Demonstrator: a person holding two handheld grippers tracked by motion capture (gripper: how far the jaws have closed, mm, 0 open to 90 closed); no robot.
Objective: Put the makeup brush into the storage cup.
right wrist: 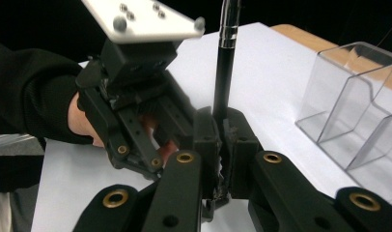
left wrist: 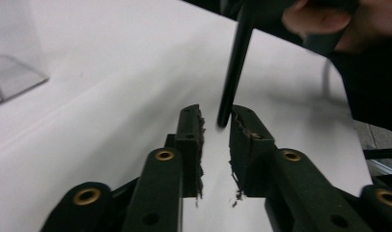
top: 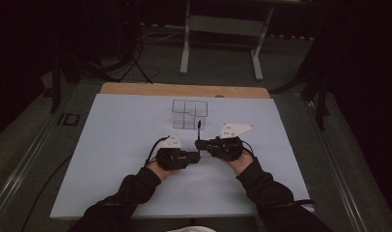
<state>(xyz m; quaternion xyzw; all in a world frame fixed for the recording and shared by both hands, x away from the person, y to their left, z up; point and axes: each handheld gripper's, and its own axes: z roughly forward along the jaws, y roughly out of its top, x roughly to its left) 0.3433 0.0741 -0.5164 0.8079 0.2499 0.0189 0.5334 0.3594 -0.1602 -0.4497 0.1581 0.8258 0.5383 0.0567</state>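
Pen (right wrist: 224,72) in right tongs (right wrist: 222,126)

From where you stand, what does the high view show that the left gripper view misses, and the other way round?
High view alone: the whole white table sheet, both sleeved forearms, the clear divided organizer complete, and the right gripper holding a black pen upright.
Left gripper view alone: the left gripper close up, its jaws apart, with the pen's lower tip between them, and worn, flaking pads.
Both share: the pen, the white sheet, part of the organizer and the person's right hand.
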